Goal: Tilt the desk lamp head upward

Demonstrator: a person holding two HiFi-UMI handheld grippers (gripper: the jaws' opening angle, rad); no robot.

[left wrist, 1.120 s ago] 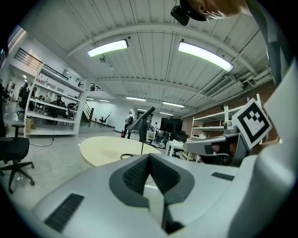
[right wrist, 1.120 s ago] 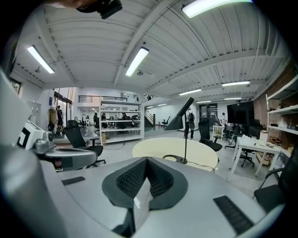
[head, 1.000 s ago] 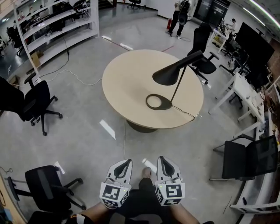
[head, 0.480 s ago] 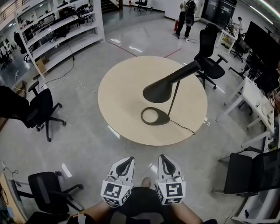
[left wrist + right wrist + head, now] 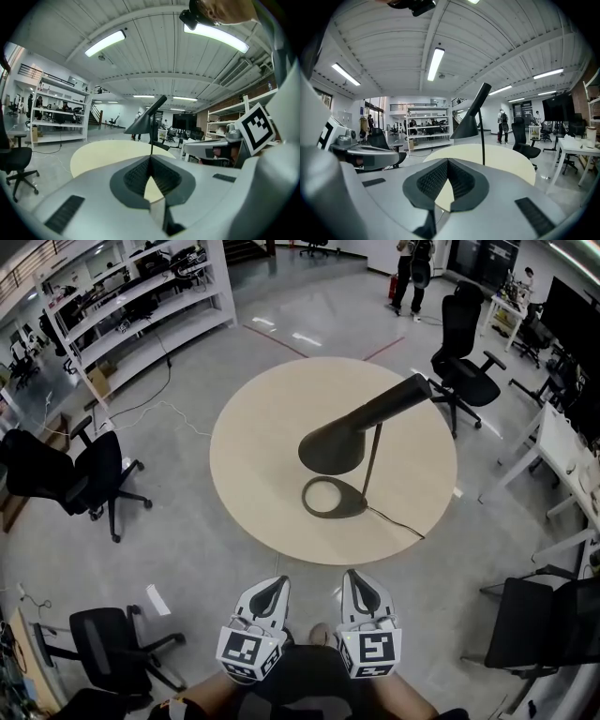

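- The left gripper point(image 5: 271, 585) is clenched. Its own view shows the jaw tips meeting with nothing between them, and only a sliver of table shows below the tips.
- The right gripper point(image 5: 359, 583) is likewise clenched and empty.
- In the head view both grippers sit side by side at 6 o'clock, well apart from the round table point(image 5: 262, 418). The hands behind the marker cubes are cut off by the bottom edge.
- The desk lamp point(image 5: 334, 444) stands on the table, its ring base point(image 5: 333, 499) toward the table's 6 o'clock edge. Neither gripper touches it.
- In the head view the lamp head covers the top of the stem point(image 5: 373, 460), so the joint cannot be made out.
- In both gripper views the gripper bodies hide the ring base. Only the head and upper stem rise above the jaw tips.
- The gripper views alone give the side profile: the mouth faces down and the narrow end slants upward.
- The head view alone shows a thin dark line, probably the cable point(image 5: 398, 519), running from the base to the table edge at 4 o'clock.
- Each gripper view catches the other gripper at its edge: 3 o'clock in the left gripper view, 9 o'clock in the right gripper view.
- The shelving point(image 5: 141, 306) stands at 10 o'clock. A person point(image 5: 411, 268) at 1 o'clock is cut off by the top edge.
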